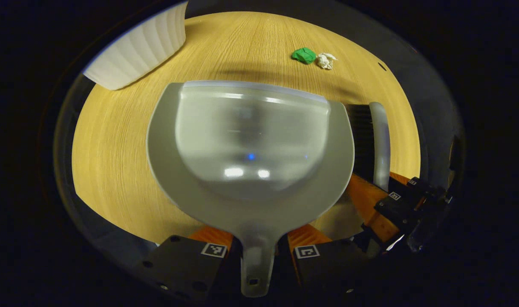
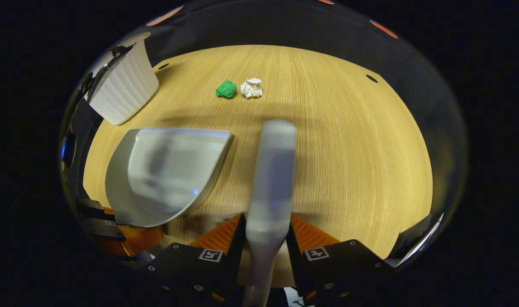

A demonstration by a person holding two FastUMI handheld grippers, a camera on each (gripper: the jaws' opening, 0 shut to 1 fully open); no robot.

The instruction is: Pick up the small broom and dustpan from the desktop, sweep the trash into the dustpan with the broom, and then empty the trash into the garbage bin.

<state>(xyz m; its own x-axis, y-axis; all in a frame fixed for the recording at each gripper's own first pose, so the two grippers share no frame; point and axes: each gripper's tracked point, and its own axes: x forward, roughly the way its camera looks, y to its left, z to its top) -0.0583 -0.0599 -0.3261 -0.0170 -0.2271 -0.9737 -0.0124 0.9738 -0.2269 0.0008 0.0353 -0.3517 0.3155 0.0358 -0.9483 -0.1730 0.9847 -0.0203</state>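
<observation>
Clamping the dustpan [image 1: 251, 140] handle in my left gripper [image 1: 259, 249] and the broom [image 2: 271, 170] in my right gripper [image 2: 263, 251], I could scatter the green scrap [image 2: 226, 89] and white wad [image 2: 251, 88], on the counter [image 2: 349, 149] at twelve o'clock, sweeping too hard.

left gripper view close over dustpan [image 1: 251, 145], right gripper view along broom [image 2: 271, 179], both facing tabletop [image 1: 114, 140] trash
</observation>
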